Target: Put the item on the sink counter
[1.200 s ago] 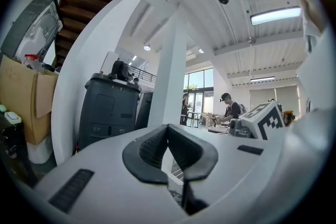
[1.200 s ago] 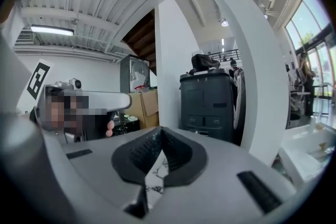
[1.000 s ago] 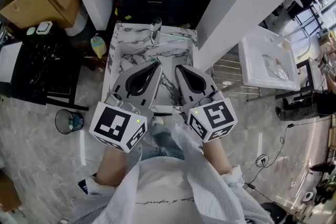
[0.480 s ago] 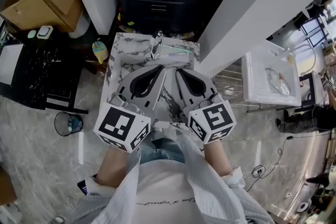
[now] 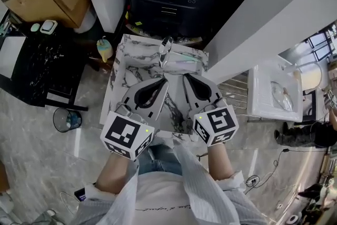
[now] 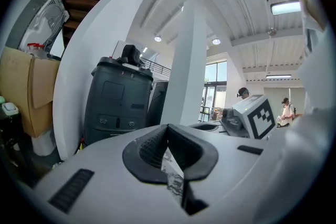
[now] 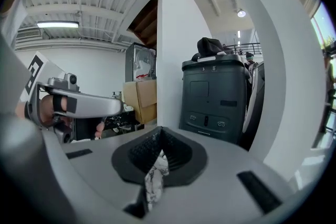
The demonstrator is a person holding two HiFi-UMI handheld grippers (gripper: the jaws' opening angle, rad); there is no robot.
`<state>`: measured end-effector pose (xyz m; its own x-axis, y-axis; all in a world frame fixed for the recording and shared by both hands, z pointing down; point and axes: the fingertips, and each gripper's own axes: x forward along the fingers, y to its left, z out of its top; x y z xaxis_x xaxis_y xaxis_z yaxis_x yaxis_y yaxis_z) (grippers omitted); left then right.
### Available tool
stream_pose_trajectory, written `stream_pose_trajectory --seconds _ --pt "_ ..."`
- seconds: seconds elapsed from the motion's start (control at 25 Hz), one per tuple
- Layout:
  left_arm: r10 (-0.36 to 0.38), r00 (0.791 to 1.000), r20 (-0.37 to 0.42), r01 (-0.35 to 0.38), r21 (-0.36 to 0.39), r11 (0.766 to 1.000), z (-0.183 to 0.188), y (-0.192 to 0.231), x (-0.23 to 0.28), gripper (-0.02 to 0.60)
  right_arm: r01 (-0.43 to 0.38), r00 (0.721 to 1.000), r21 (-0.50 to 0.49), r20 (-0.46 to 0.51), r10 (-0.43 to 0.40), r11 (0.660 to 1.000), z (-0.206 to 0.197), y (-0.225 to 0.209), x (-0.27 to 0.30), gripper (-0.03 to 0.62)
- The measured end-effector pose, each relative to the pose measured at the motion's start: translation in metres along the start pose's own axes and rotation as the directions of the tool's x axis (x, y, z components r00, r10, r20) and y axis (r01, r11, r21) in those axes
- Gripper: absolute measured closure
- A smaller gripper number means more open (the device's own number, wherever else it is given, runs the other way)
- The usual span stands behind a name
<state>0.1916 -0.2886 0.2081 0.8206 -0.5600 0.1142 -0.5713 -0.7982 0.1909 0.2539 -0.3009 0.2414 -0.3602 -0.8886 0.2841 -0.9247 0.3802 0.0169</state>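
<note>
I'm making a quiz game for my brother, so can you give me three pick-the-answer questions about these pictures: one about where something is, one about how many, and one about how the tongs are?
1. Where is the round waste bin?
A) on the floor left of the marble sink counter
B) inside the basin
C) on top of the tap

2. How many marker cubes show in the head view?
A) one
B) two
C) four

3. How are the left tongs and right tongs?
A) both wide open
B) both shut
C) each squeezing a cup

Answers: 1 A, it stands on the floor tiles beside the counter. 2 B, one cube sits on each of the tongs. 3 B, each pair's tips meet.
</note>
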Motion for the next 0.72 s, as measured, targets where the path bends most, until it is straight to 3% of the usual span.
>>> stream_pose_trajectory --seconds 0.4,0.56,0.72 --pt "0.036 0.996 -0.076 -0.04 -0.056 0.998 -0.047 0.029 0.023 0.566 -0.048 0.99 -0.04 -0.132 0.043 0.998 -0.058 -0.039 0.056 0.583" --pt "0.04 0.994 -0.106 -0.047 -0.063 0.997 -0.066 0.036 0.037 0.566 -0.085 0.975 -0.075 -0.21 0.068 0.994 -0.089 -0.056 0.077 0.583" --pt "0.049 0.988 -0.144 -0.061 -0.078 0.995 -0.086 0.044 0.048 0.566 -0.141 0.955 -0.047 -0.271 0.123 0.989 -0.118 -0.067 0.099 0.582"
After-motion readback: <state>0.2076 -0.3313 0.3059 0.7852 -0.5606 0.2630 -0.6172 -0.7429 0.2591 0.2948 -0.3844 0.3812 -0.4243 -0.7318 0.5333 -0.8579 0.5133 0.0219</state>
